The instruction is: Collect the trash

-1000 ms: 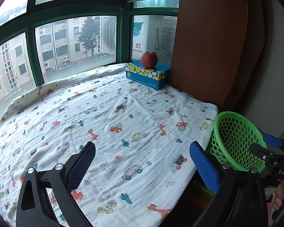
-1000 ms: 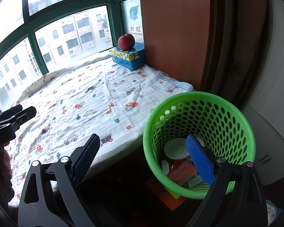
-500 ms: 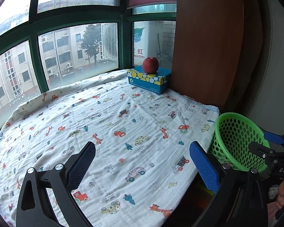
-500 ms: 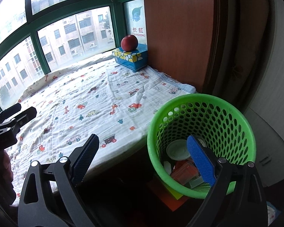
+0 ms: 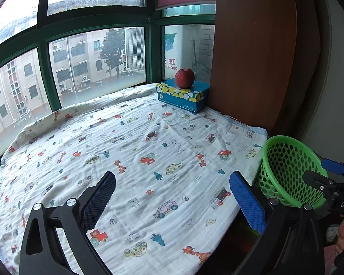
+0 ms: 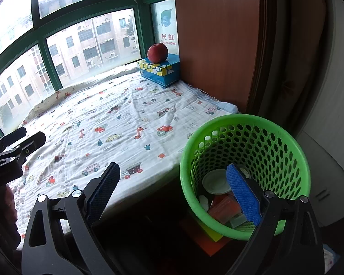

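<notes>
Both claws are gaping wide with nothing between their pads: the left claw (image 5: 172, 200) is hanging over the blanket (image 5: 130, 151) at lower centre of its view, and the right claw (image 6: 173, 189) is straddling the blanket's edge and the bin (image 6: 245, 174) at lower right of its own. Going left to right, the blanket is lying bare of litter across the frame, a box (image 6: 159, 71) with an apple (image 6: 157, 53) on it is sitting at upper centre by the window, and the green bin is standing at lower right. Trash (image 6: 224, 202) is already lying in its bottom, a pale lid and orange wrappers, probably, though the mesh is shading them. Judging the job nearly finished, I would be sweeping both cameras slowly over the blanket's folds for strays, and leaving the apple alone.
</notes>
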`<state>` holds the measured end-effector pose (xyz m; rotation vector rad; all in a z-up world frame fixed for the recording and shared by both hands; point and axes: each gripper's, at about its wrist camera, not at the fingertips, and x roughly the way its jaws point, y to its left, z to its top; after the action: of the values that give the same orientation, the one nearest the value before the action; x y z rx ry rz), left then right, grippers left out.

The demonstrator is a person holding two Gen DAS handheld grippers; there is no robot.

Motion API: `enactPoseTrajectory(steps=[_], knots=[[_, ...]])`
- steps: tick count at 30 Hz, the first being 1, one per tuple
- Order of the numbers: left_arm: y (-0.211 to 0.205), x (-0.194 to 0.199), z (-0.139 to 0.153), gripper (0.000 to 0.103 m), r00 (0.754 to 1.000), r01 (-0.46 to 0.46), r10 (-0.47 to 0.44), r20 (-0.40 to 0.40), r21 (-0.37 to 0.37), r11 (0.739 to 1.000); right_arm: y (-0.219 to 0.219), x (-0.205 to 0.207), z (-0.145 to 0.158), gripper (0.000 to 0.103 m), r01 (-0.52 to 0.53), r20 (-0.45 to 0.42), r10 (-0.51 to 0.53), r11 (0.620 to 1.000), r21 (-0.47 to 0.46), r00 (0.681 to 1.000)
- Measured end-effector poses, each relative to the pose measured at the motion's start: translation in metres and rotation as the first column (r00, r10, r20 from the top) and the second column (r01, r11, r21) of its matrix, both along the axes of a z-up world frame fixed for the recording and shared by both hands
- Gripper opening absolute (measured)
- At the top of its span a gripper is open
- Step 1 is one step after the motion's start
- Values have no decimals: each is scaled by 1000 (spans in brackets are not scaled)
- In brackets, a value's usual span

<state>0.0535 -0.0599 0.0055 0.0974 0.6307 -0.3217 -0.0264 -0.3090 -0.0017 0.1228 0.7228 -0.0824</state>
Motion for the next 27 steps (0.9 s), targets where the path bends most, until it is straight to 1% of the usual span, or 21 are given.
enactPoseTrajectory(steps=[27], knots=[[0,1,-5,96,1000,-5,6,-14,15,1000,-1,0,0,93,3,0,-3,1000,0,1000]])
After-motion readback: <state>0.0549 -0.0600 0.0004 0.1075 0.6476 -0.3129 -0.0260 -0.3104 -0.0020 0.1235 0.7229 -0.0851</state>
